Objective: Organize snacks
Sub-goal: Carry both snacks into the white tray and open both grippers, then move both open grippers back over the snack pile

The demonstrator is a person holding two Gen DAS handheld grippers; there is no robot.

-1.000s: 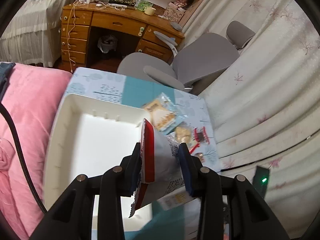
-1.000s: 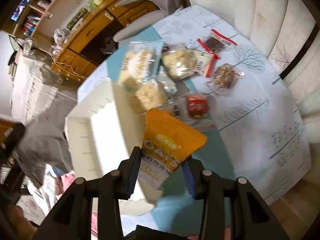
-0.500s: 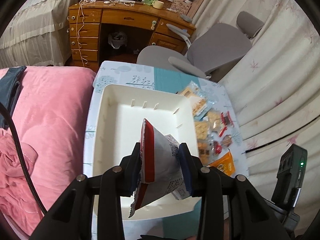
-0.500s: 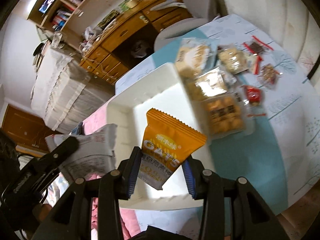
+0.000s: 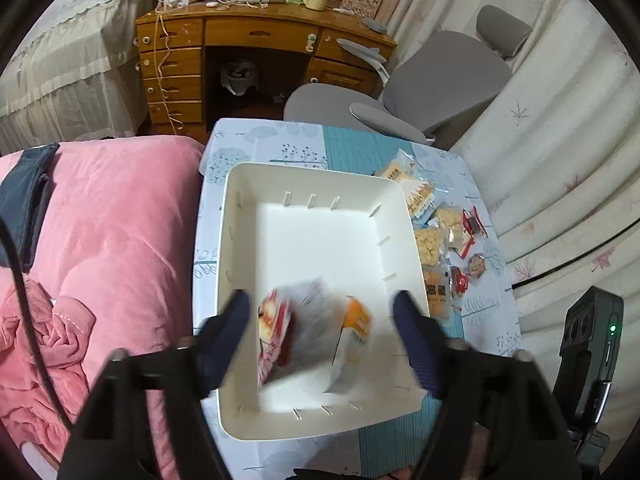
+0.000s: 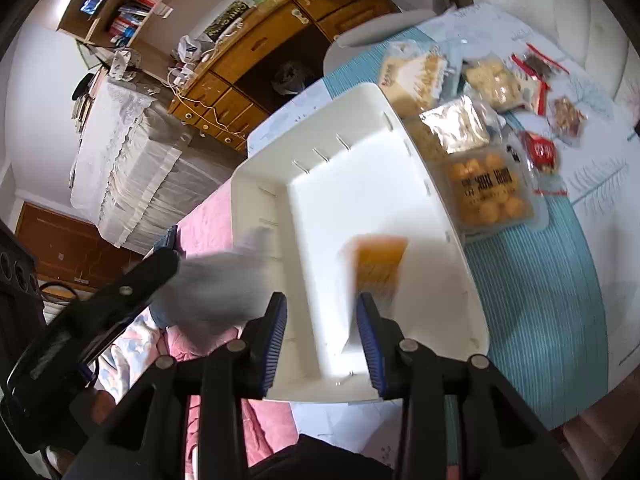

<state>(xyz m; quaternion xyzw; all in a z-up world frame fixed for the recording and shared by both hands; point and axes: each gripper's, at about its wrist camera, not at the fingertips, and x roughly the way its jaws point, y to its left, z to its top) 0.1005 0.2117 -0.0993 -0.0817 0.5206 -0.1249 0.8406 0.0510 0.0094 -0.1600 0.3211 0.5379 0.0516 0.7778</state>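
White plastic bin sits right under both tools, each tilted steeply down over its near end. Left gripper: jaws spread wide, just been opening, pads off the red-and-white packet, which is blurred between them, loose inside the bin. Right gripper: jaws narrow and have edged a bit closer; orange oat packet is blurred ahead of the right pad, only its lower edge near that pad, left pad clear of it – can't tell if it's gripped or falling. Count: 1 bin, 2 packets in or over it, abt 8 more snack packs on the tablecloth to the right of the right tongs. Left view alone shows pink bedding left of its tongs, grey chair and desk beyond; right view alone shows the left tool's arm from the side w/ the packet a grey smear, plus a bookshelf far off
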